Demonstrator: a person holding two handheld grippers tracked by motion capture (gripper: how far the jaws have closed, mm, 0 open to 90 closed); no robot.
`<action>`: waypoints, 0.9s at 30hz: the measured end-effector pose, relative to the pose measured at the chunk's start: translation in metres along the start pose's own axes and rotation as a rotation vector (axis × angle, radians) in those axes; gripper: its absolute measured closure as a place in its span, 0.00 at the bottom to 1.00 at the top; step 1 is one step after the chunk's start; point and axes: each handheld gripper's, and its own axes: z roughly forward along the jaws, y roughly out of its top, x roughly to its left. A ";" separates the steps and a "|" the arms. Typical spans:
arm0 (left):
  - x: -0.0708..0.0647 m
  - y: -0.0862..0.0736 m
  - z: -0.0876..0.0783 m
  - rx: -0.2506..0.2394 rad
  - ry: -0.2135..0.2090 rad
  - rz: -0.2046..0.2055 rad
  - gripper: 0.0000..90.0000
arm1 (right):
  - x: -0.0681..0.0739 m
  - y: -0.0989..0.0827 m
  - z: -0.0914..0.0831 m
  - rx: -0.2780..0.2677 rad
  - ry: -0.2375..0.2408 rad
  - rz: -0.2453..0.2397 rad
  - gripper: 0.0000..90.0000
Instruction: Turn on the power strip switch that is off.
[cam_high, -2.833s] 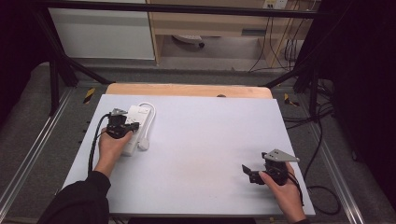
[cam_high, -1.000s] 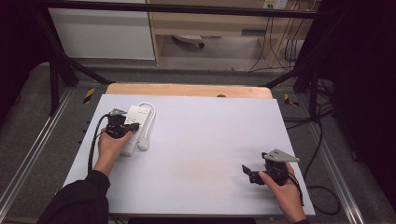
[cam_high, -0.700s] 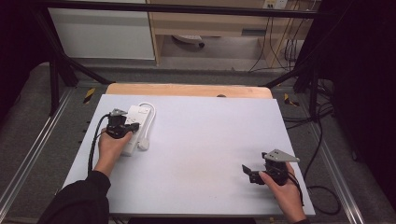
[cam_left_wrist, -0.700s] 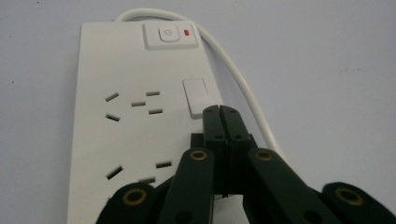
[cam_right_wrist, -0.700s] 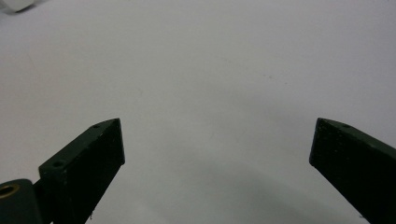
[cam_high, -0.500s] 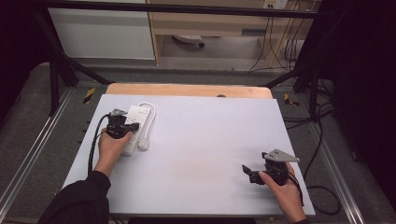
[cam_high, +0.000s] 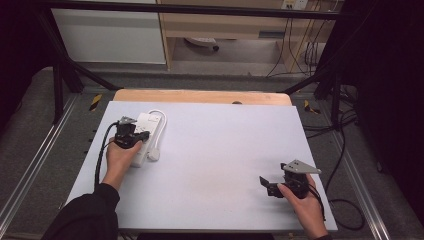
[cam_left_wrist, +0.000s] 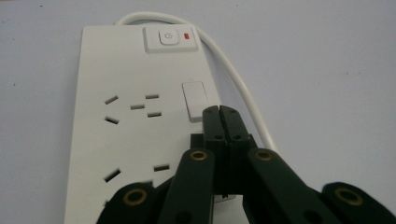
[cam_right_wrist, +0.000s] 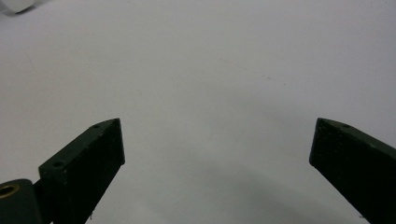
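Table: white, flat. Power strip: rigid, light, smooth plastic, lying directly beneath left gripper, jaws closed, empty; likely best gripped across narrow sides. Right gripper: jaws wide, empty, well apart.

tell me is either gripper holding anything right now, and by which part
Nothing is held. The left gripper is shut with empty jaws over the power strip; the right gripper is open above the bare table.
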 end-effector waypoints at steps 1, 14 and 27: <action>0.000 0.000 0.000 0.000 0.000 0.000 1.00 | 0.000 0.000 0.000 0.000 0.001 -0.001 0.04; -0.001 0.004 -0.007 -0.052 -0.013 -0.012 0.93 | 0.000 0.000 -0.001 -0.003 0.004 -0.004 0.04; 0.000 0.006 -0.011 -0.078 -0.007 -0.025 0.70 | 0.000 0.001 -0.001 -0.006 0.003 -0.004 0.04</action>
